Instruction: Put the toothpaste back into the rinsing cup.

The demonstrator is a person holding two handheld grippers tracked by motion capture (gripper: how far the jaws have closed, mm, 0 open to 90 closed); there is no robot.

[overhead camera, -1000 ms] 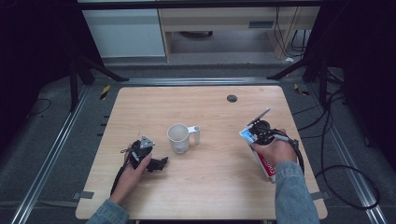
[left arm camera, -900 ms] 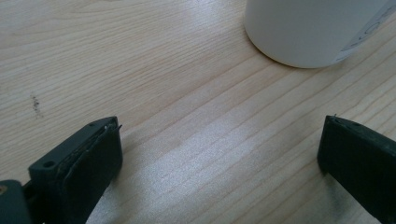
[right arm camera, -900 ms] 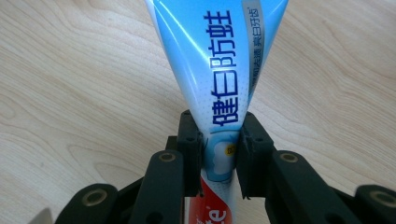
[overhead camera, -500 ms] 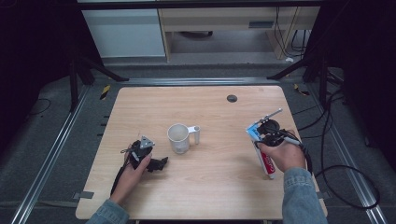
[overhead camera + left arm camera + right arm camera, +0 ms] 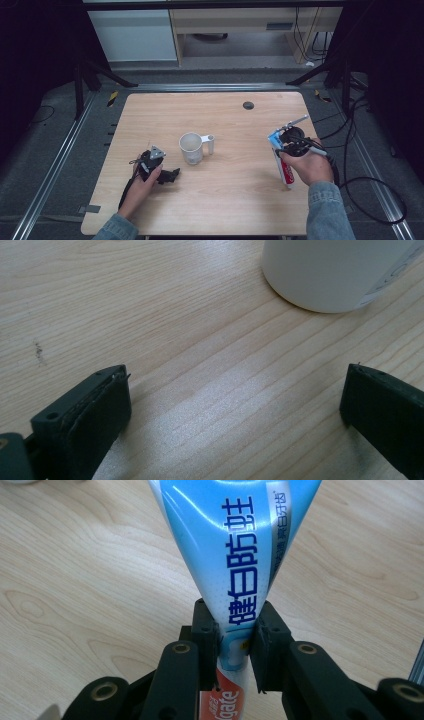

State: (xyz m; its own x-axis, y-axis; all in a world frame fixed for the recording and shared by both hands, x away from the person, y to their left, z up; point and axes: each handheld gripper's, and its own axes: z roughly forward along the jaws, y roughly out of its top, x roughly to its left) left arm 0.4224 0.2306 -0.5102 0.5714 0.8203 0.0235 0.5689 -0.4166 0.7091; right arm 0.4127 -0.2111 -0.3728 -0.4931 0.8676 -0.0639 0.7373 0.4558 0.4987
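The right claw point(image 5: 234, 645) is pinching a blue, white and red toothpaste tube point(image 5: 235, 545), its cap end cut off from sight, above the pale wooden worktop's point(image 5: 240, 200) right side, while the left claw point(image 5: 235, 410) is gaping wide near a white ceramic mug point(image 5: 191, 148).

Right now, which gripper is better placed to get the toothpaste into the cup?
Right. The right gripper is shut on the toothpaste tube; the left gripper is open and empty beside the white cup.

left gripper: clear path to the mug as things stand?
Probably yes. The left gripper is open with nothing between its fingers, and the mug stands close ahead on bare table. The right gripper, clamped on the toothpaste, is well off to the side.
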